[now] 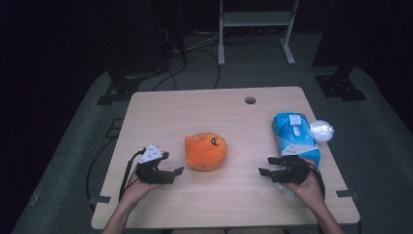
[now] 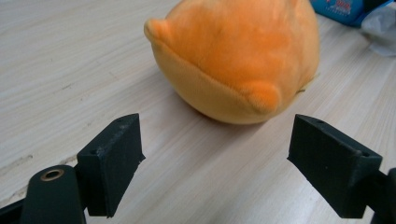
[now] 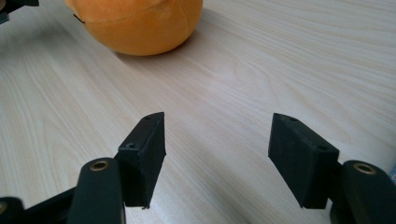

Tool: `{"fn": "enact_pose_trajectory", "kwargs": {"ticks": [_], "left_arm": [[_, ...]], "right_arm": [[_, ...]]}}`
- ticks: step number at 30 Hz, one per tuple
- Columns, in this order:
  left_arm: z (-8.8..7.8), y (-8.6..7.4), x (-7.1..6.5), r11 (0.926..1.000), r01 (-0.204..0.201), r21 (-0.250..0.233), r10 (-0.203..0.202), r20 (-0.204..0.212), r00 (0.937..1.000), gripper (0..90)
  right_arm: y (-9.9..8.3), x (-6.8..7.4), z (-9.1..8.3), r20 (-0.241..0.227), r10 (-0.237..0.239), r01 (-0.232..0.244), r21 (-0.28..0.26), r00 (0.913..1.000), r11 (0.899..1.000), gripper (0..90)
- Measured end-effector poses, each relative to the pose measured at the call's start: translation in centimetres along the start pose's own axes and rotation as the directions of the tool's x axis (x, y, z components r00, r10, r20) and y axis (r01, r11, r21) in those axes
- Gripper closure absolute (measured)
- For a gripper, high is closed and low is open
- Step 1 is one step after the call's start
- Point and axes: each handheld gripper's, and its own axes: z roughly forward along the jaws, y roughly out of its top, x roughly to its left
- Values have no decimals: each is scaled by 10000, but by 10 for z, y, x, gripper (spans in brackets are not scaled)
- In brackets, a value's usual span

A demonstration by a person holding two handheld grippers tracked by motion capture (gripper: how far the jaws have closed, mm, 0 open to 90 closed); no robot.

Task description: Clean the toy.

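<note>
From above I see the round, fuzzy orange plush toy (image 1: 206,151) mid-table on pale wood grain (image 1: 234,195), while my left gripper (image 2: 215,154) view shows it just ahead of spread jaws, right gripper (image 3: 217,154) likewise spread, empty.

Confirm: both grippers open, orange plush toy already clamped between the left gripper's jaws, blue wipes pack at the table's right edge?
Not quite. The orange plush toy isn't clamped: in the left gripper view it lies on the table ahead of the left gripper, whose jaws stand open with bare wood between them. The rest holds: the right gripper is open too, and the blue wipes pack sits at the table's right edge.
</note>
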Motion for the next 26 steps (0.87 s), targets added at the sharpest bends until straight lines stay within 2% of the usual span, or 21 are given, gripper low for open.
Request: {"fn": "enact_pose_trajectory", "kwargs": {"ticks": [9, 18, 23, 26], "left_arm": [[-3, -11, 5, 9997, 212, 105, -210, -147, 9997, 152], [-7, -27, 16, 9981, 496, 371, -477, -513, 9975, 139], [-7, -30, 15, 9979, 503, 408, -481, -518, 9975, 125], [-5, -31, 13, 9976, 362, 589, -333, -504, 9982, 121]], "right_arm": [[-1, 1, 0, -27, -28, 28, 27, 10000, 10000, 353], [-2, 2, 0, -13, -62, 62, 51, 10000, 10000, 354], [-2, 4, -1, -23, -87, 87, 16, 10000, 10000, 354], [-2, 6, -2, -75, -79, 78, -57, 9999, 10000, 354]]}}
